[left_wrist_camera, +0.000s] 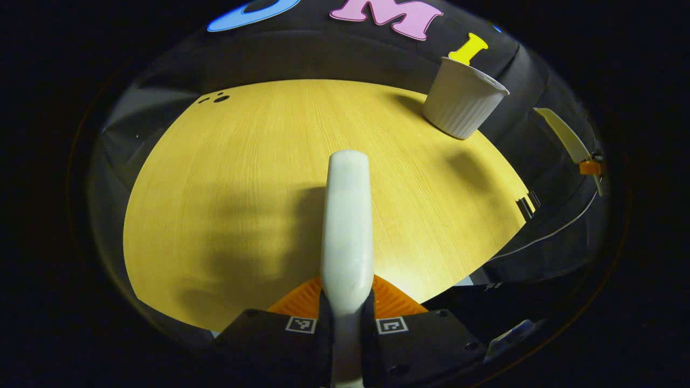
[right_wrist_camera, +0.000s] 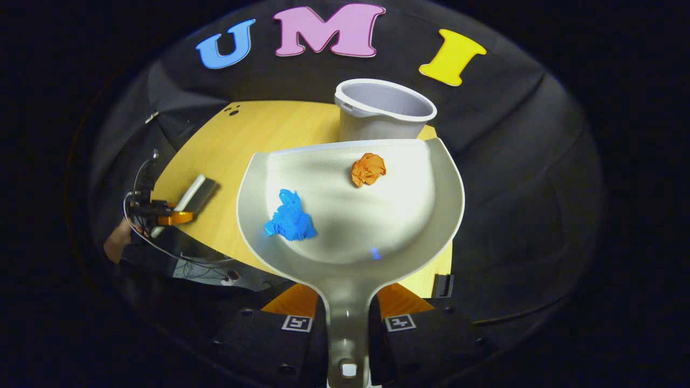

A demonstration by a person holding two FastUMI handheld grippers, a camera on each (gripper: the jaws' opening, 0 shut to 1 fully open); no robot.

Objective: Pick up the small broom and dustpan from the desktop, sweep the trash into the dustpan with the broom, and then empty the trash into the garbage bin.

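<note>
Above the wooden tabletop (right_wrist_camera: 237, 145), right tool (right_wrist_camera: 347, 318) clamped on the handle of a stiff, light plastic dustpan (right_wrist_camera: 377, 215), carrying an orange paper wad (right_wrist_camera: 368, 169) and a blue one (right_wrist_camera: 289, 220), both loose, likely to roll; garbage bin (right_wrist_camera: 384, 116) just beyond the front lip. Left tool (left_wrist_camera: 346, 315) gripping the broom handle (left_wrist_camera: 347, 226).

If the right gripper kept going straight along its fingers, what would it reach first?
Probably the garbage bin: it stands right beyond the front lip of the dustpan held in the right gripper. Depth is unclear; the lip would likely meet it first.
</note>
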